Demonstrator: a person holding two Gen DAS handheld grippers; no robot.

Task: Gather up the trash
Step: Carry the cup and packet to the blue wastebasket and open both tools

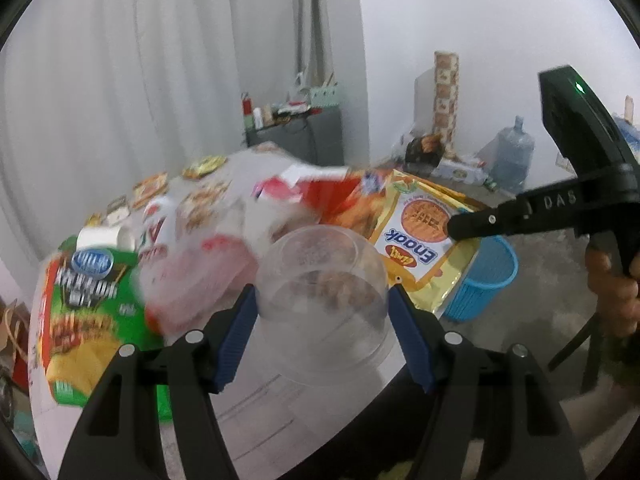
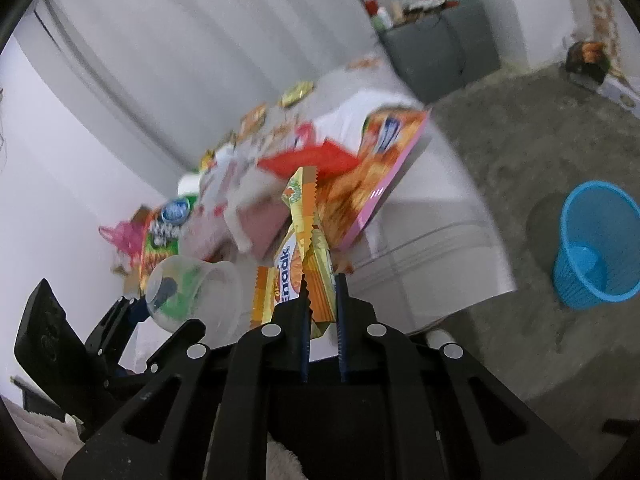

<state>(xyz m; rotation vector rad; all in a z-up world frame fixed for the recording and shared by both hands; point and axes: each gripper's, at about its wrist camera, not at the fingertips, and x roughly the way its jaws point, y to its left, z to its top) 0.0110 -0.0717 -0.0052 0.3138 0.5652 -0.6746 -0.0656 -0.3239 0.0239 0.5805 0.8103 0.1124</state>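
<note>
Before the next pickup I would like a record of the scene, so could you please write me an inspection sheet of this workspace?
Surface: white table, crowded at its near end.
Job's things: clear plastic cup; yellow Enaak wrapper; blue basket on the floor beside the table, a pale scrap inside.
Clutter: green snack bag, orange snack bag, red wrapper, small packets further back; much is blurred.
Grippers: left gripper closed around the cup; right gripper shut on the yellow wrapper.
Cables: nothing seen.
Surroundings: white curtain, grey cabinet with items on top, water jug on the floor.
</note>
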